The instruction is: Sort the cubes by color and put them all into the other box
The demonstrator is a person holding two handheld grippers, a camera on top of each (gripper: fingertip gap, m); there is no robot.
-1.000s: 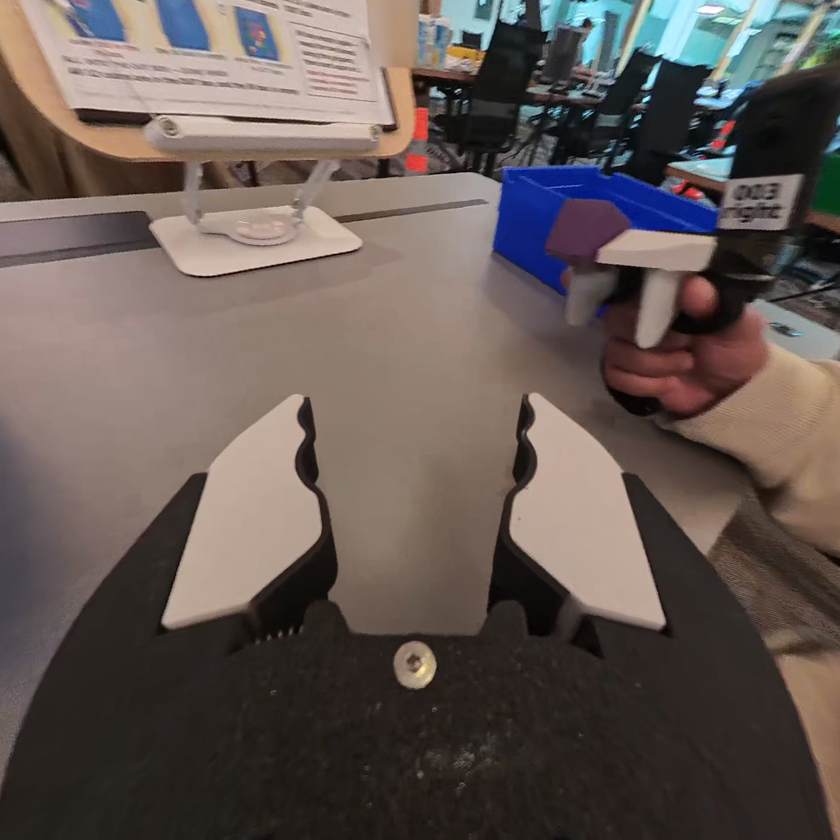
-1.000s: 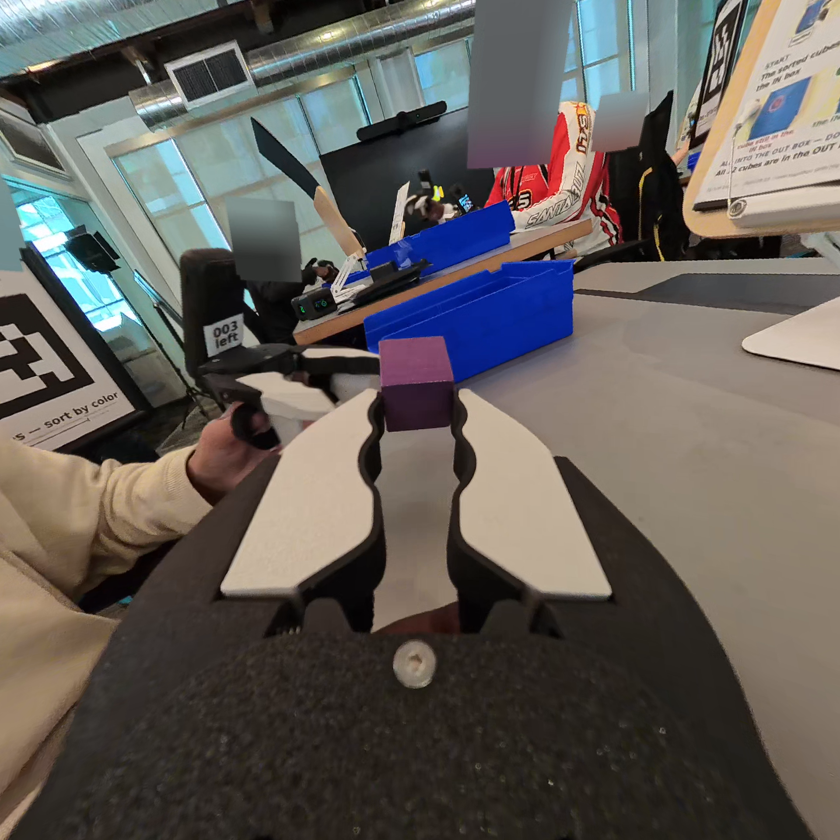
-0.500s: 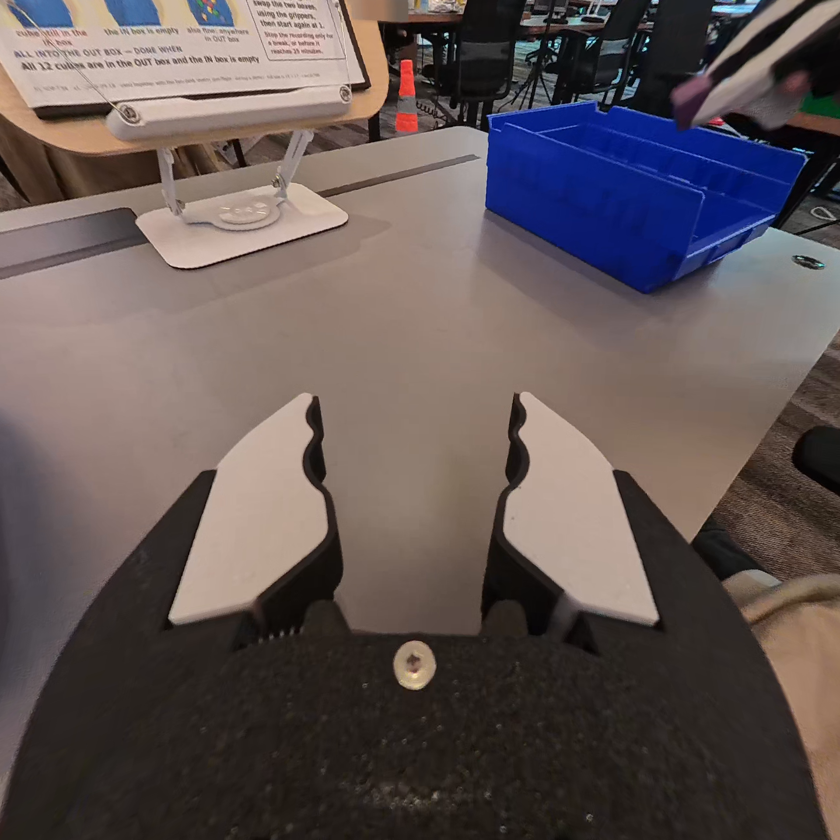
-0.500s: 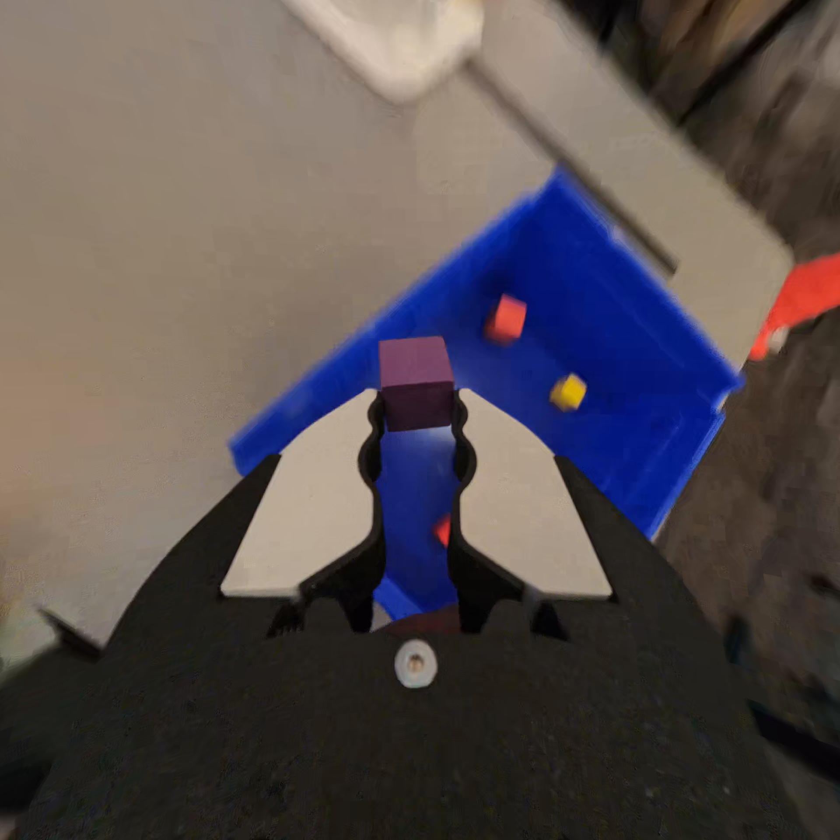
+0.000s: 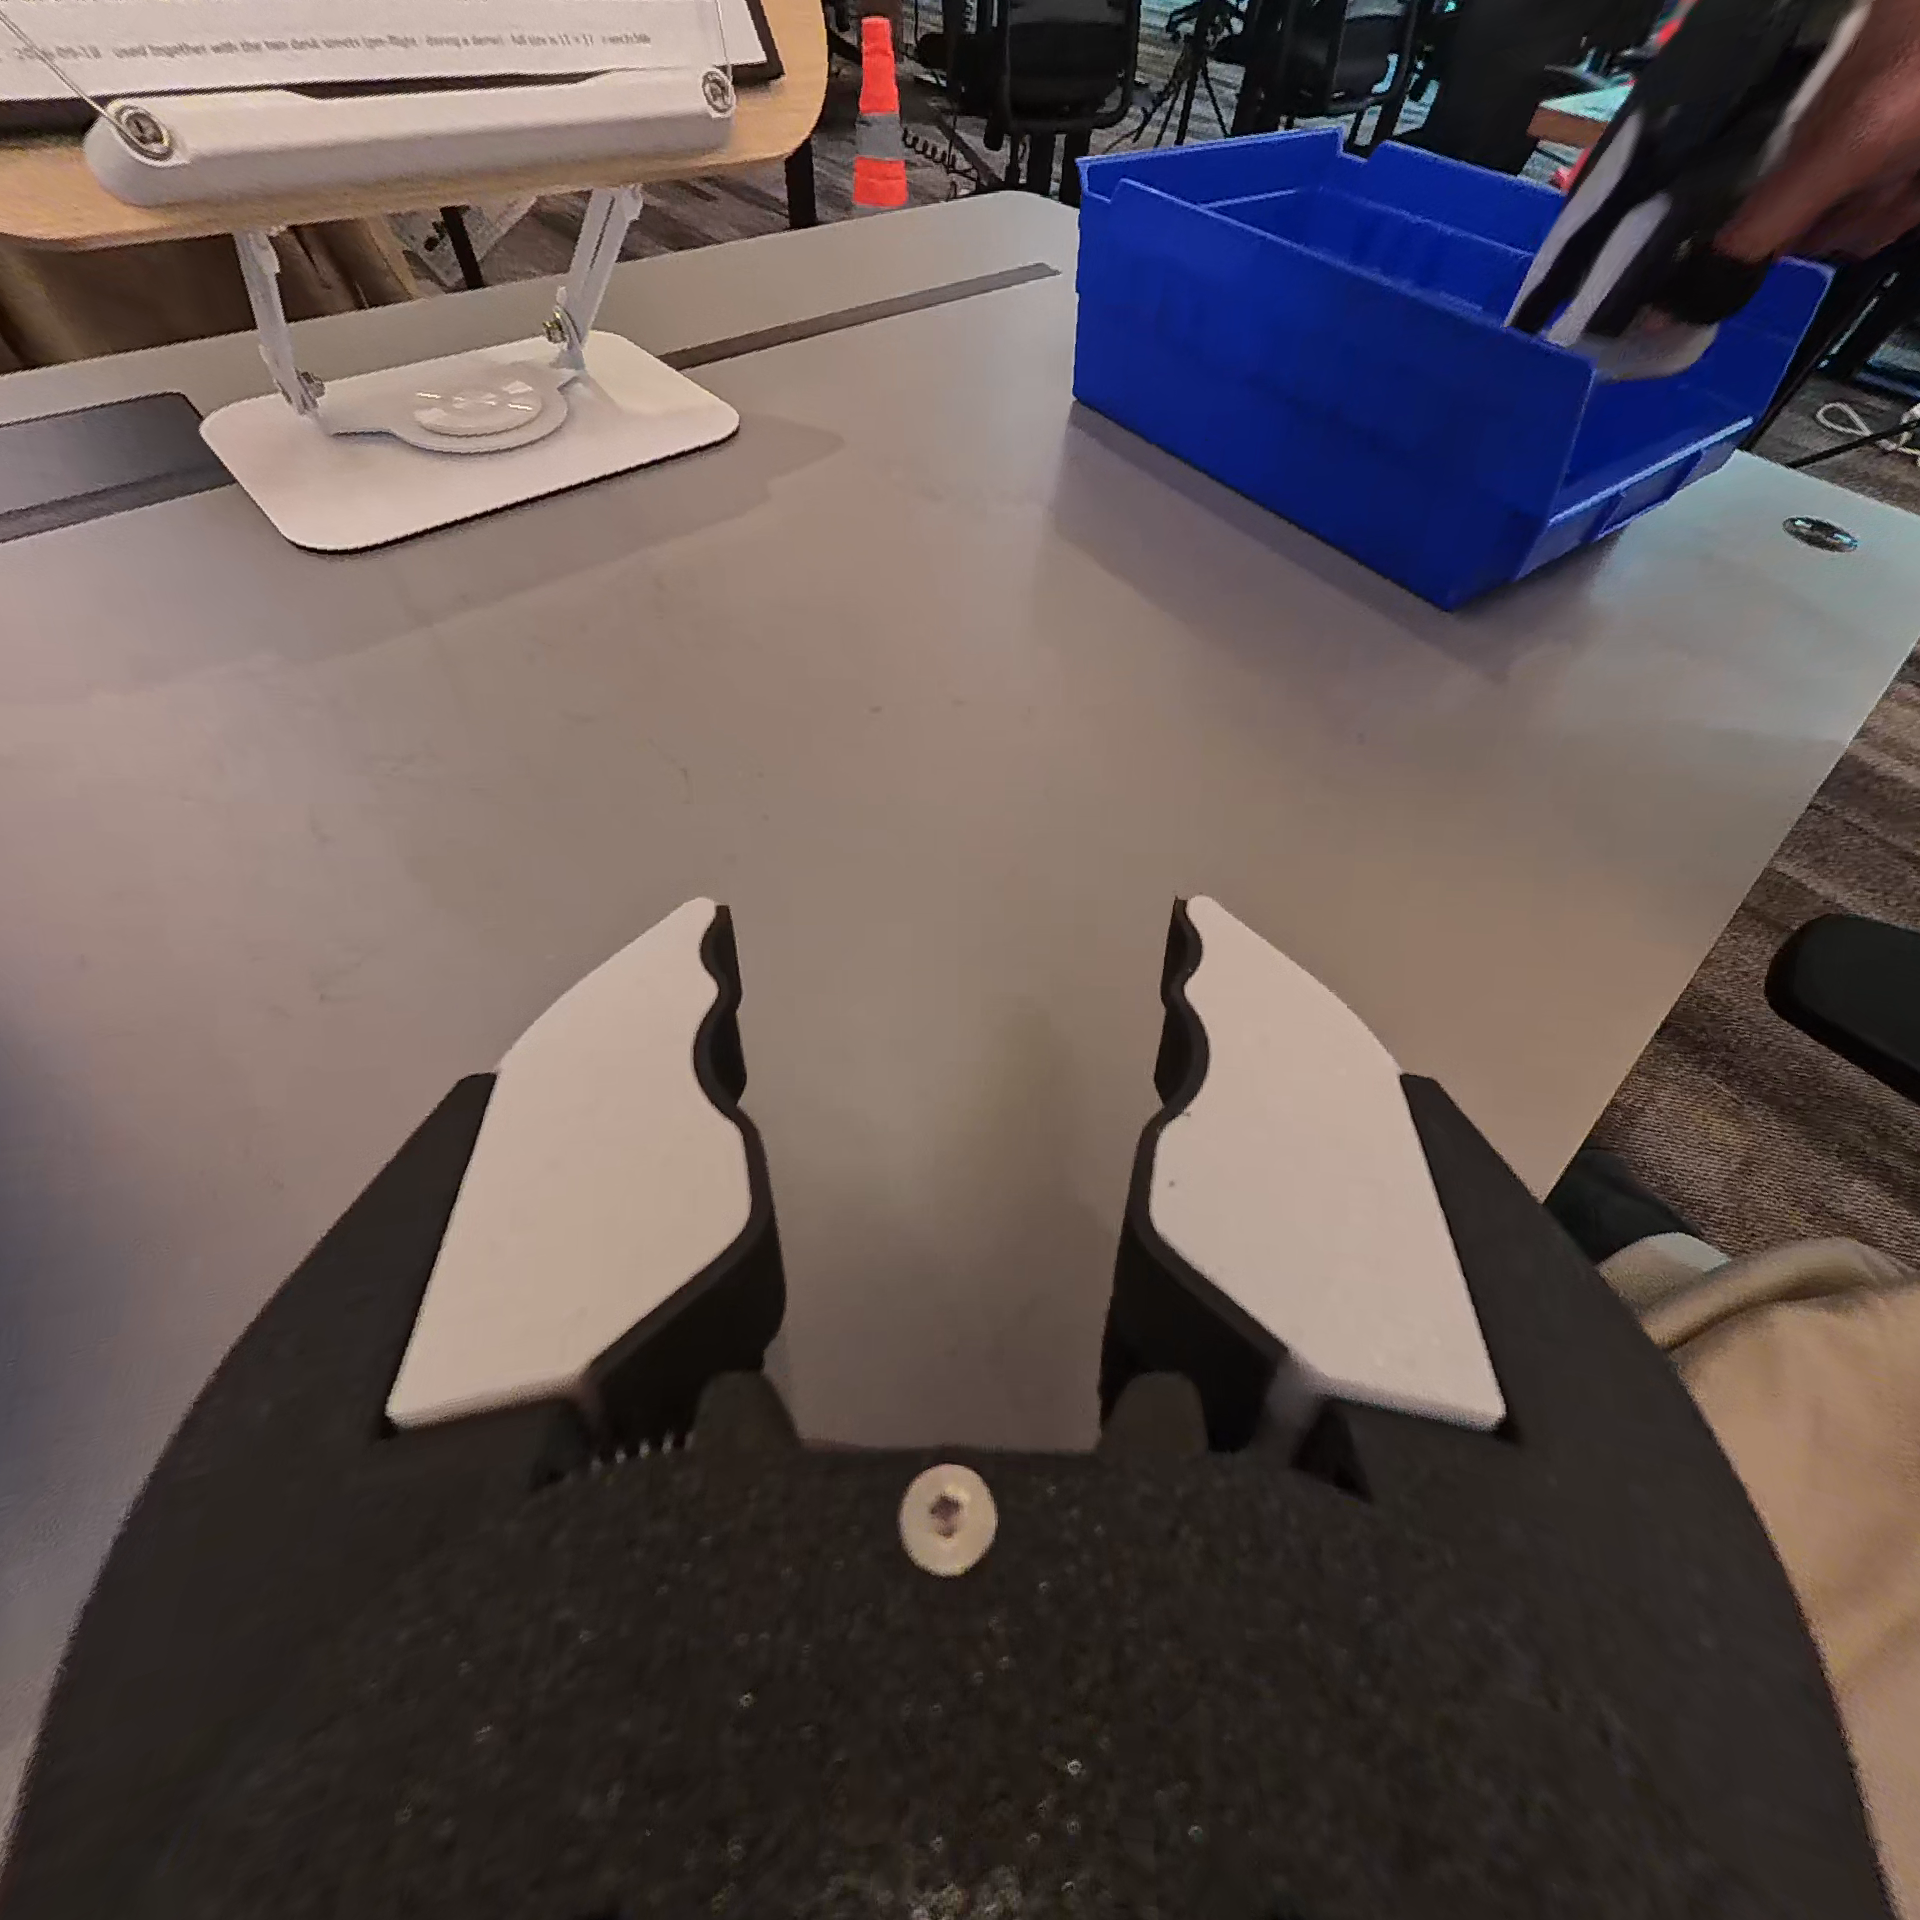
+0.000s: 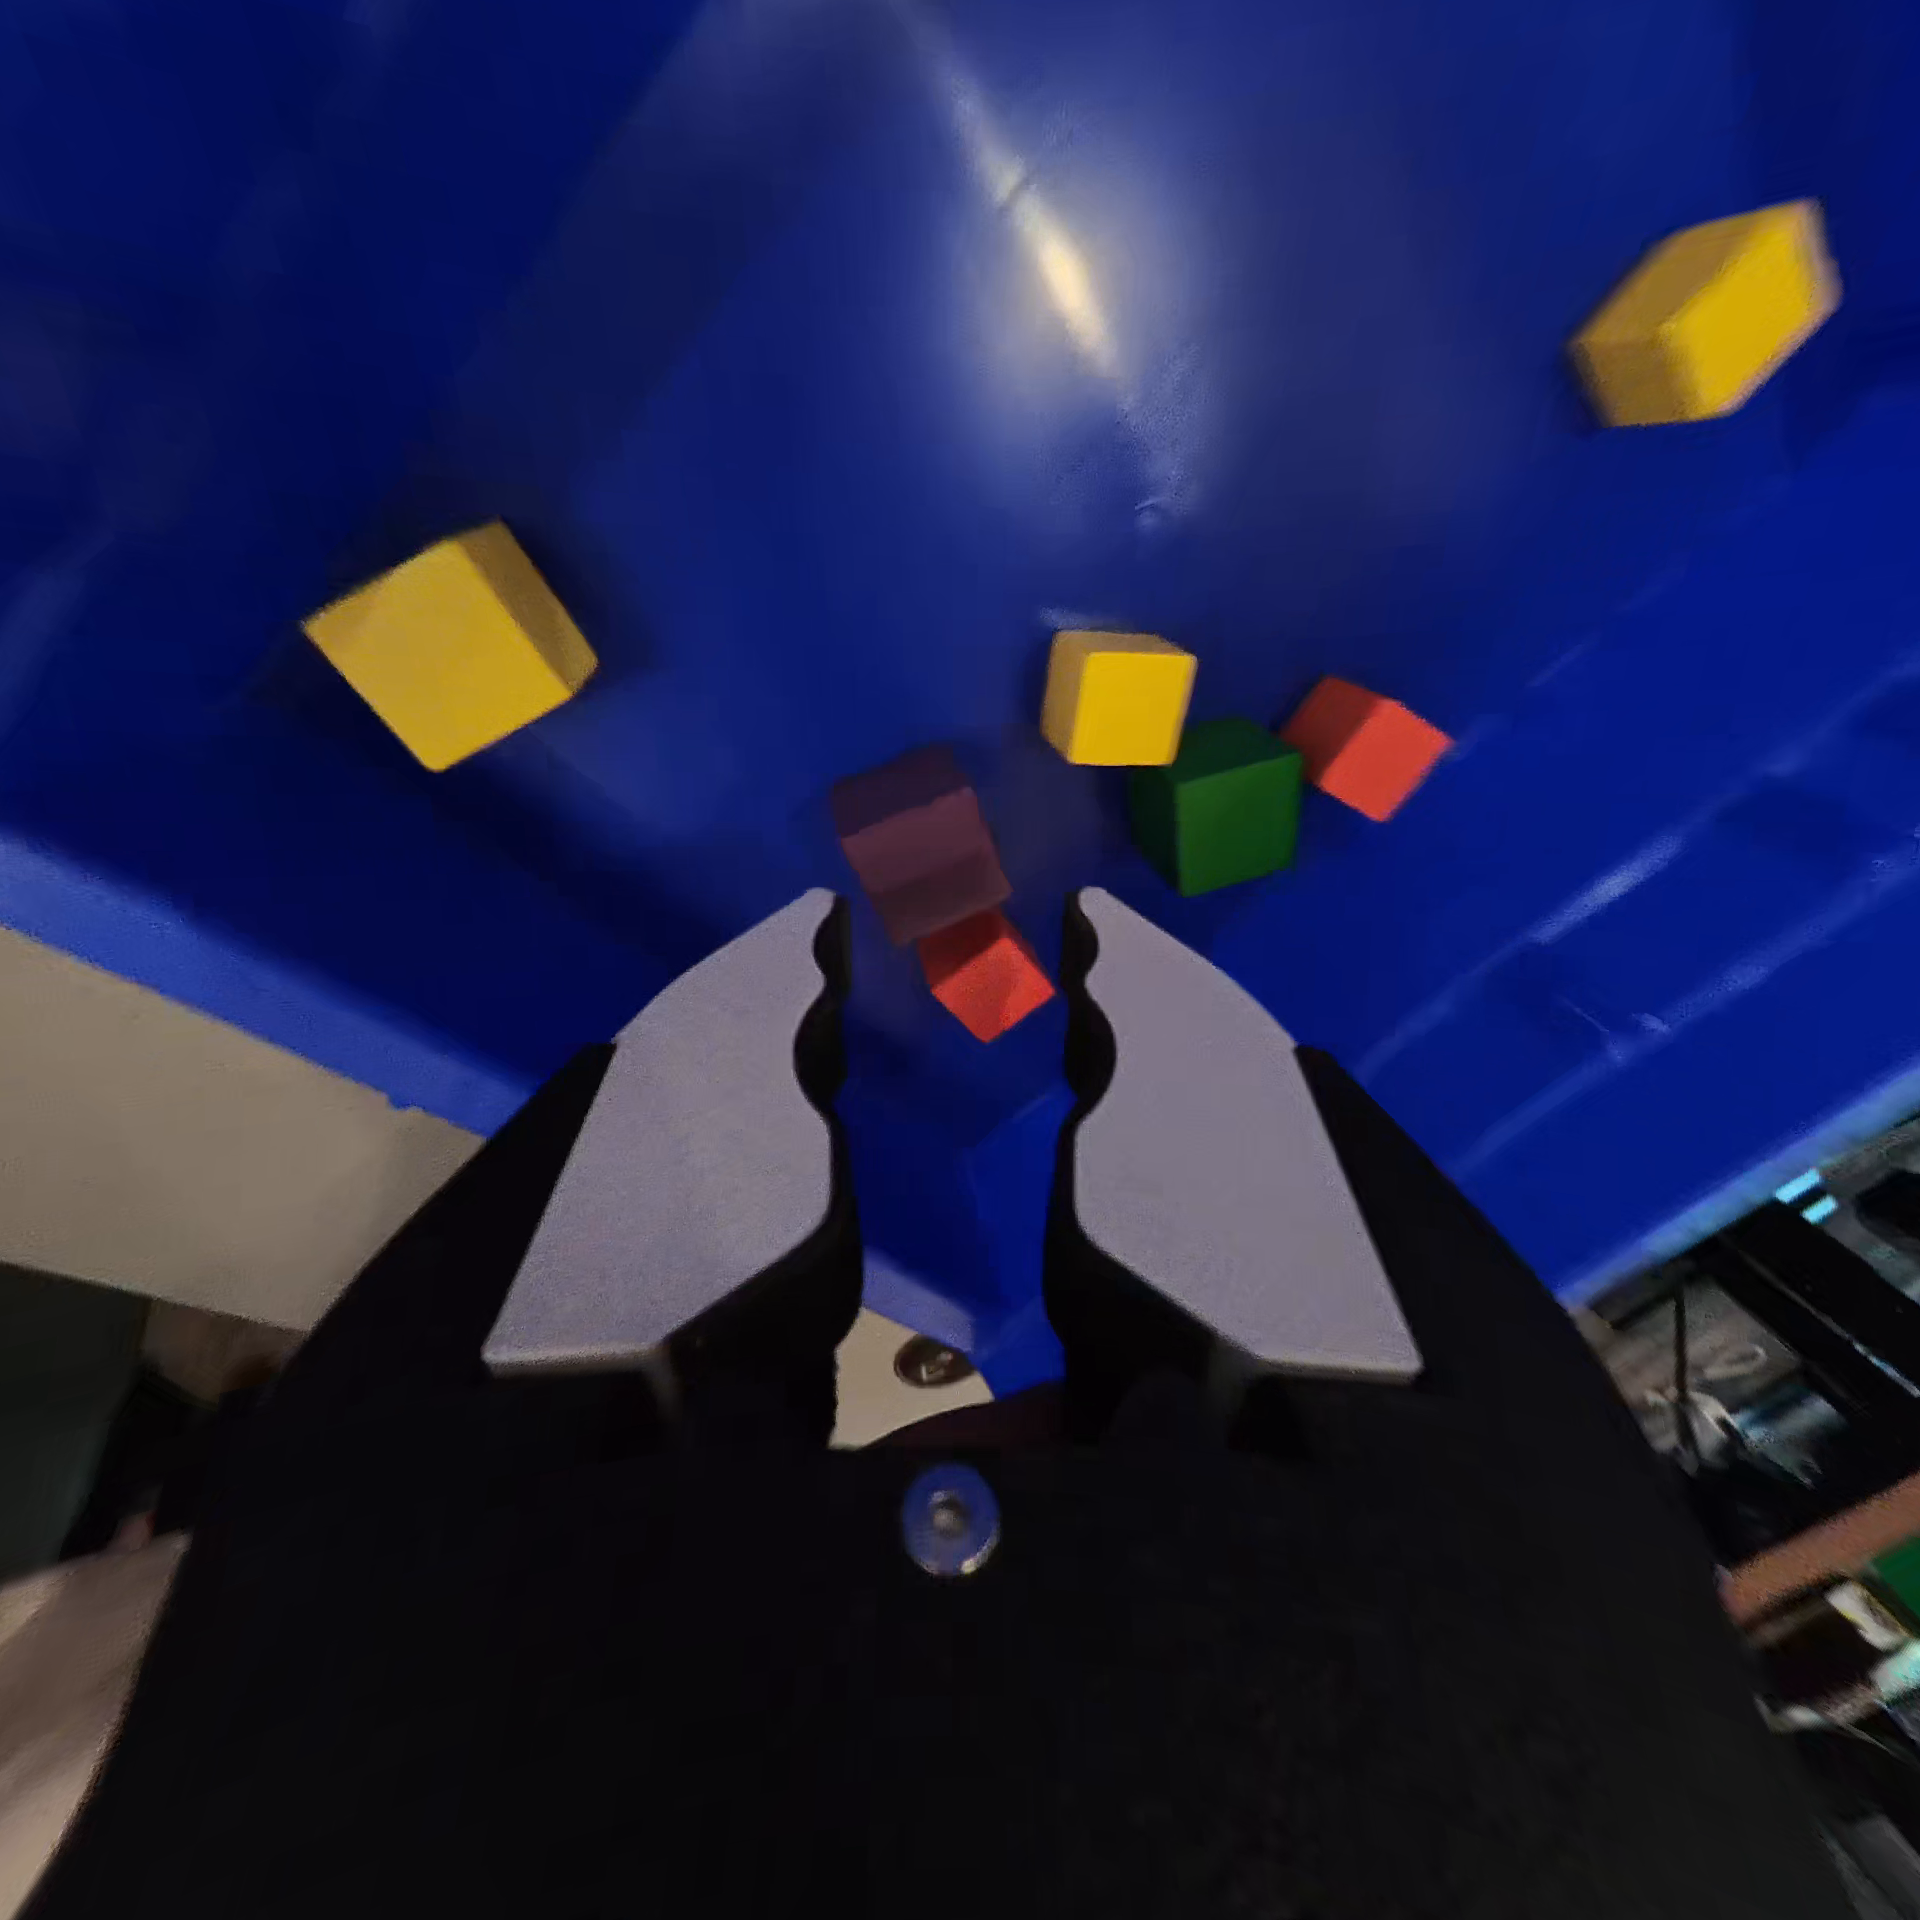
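My right gripper (image 6: 956,914) is open and points down into the blue box (image 6: 727,312). A purple cube (image 6: 920,842), blurred, is just past its fingertips and free of them. In the box lie three yellow cubes (image 6: 452,644), a green cube (image 6: 1216,805) and two red cubes (image 6: 987,977). In the left wrist view the same box (image 5: 1299,395) stands at the table's far right, with the right gripper (image 5: 1621,312) dipped into it. My left gripper (image 5: 951,925) is open and empty above the grey table (image 5: 935,675).
A white document stand (image 5: 468,426) holding a sheet stands at the back left of the table. The table's right edge runs close to the box, with carpet below. An orange cone (image 5: 878,114) and office chairs are behind the table. The tips of one gripper are about 45 cm away from the tips of the other.
My right gripper has swung over the blue box, dropped into it and opened, letting go of the purple cube. My left gripper has stayed open and tilted down a little.
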